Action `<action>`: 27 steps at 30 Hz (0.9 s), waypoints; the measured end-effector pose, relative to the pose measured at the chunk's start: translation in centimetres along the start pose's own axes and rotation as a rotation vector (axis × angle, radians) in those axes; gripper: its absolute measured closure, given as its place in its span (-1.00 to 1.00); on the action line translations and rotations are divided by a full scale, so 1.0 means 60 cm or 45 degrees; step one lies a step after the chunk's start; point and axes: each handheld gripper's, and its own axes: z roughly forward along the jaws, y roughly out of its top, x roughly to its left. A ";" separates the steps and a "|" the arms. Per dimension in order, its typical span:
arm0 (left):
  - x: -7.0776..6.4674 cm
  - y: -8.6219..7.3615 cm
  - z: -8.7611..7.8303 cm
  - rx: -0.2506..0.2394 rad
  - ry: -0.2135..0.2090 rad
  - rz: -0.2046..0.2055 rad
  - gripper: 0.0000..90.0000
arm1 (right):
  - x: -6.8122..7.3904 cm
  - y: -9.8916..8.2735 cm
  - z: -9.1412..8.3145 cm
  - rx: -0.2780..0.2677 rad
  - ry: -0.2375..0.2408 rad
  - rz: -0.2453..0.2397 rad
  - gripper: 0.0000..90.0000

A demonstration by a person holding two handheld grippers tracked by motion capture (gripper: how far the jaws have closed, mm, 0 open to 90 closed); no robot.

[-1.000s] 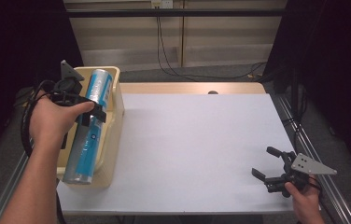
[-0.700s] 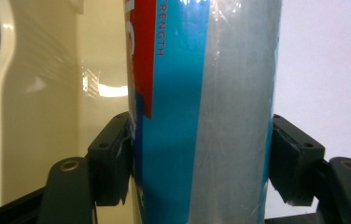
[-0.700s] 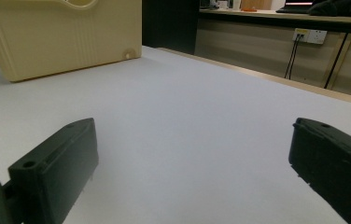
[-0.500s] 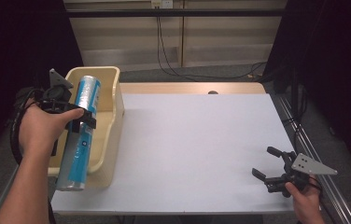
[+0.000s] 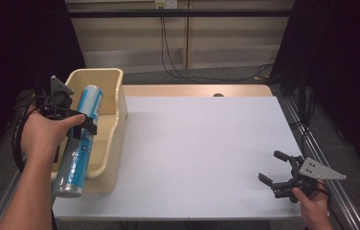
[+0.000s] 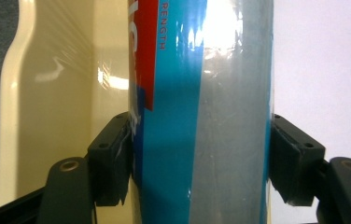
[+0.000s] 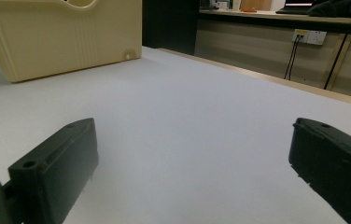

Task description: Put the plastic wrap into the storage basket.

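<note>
The left gripper (image 5: 75, 125) is clamped on a long blue tube (image 5: 79, 139) wrapped in clear film, near its middle. In the left gripper view its two jaws press against either side of the tube (image 6: 201, 112), which shows a red panel with white lettering on a blue and silver body. The left hand (image 5: 44, 136) holds this gripper above the left edge of the table (image 5: 197, 153).

The tube is lifted and tilted, its far end over a cream bin (image 5: 108, 120) and its near end past the bin's near wall, toward the table's near left corner. The bin stands along the left edge, reaching from the far left corner toward the near one. In the left gripper view the bin's inside (image 6: 57, 93) lies behind the tube.

The right gripper (image 5: 278, 172) is held in the right hand (image 5: 312, 203) low over the table's near right corner, its jaws wide apart with nothing between them. The right gripper view looks across the bare white table (image 7: 187, 116) between those jaws to the bin (image 7: 66, 37) at the far side.
</note>
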 end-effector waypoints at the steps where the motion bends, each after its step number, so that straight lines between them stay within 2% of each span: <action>1: -0.001 0.000 0.001 -0.003 0.003 0.003 -0.29 | 0.000 0.000 0.000 -0.002 0.000 -0.001 -0.98; 23: -0.003 -0.008 0.032 0.017 0.022 0.006 -0.29 | 0.002 0.000 -0.003 -0.006 0.001 0.010 -0.98; 27: -0.006 -0.009 0.039 0.033 0.011 0.037 -0.29 | 0.001 0.001 -0.003 -0.007 -0.003 0.012 -0.98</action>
